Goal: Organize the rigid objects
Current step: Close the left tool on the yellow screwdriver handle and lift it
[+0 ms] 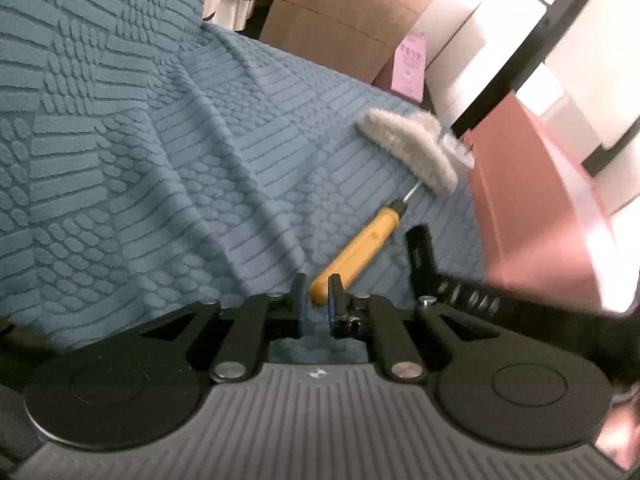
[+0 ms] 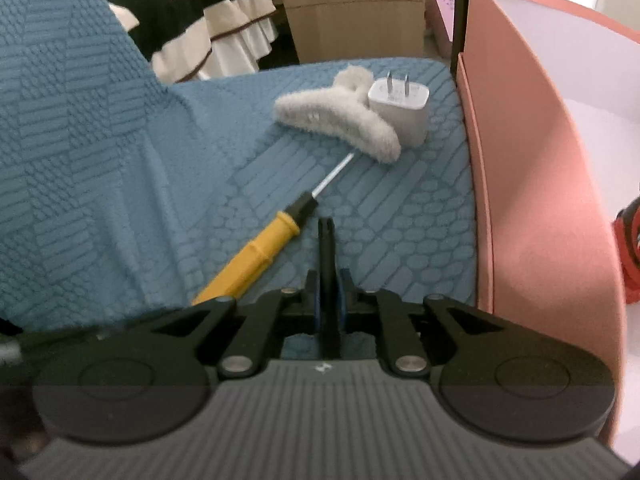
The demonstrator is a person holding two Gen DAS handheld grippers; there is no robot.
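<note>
Pink box wall (image 2: 532,184) blocks right; blue cover (image 2: 100,152) open left.

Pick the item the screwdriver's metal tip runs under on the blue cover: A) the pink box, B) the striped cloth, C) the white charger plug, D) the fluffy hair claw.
D: in the right wrist view the screwdriver shaft disappears beneath the fluffy hair claw; the charger plug stands behind the claw.

Yellow-handled screwdriver (image 2: 256,258) lies flat on blue cover, just left of right tongs, shaft tip under fuzzy cream hair claw (image 2: 340,120) ahead. White plug adapter (image 2: 400,110) upright, touching claw. Pink box (image 2: 532,168) right.
</note>
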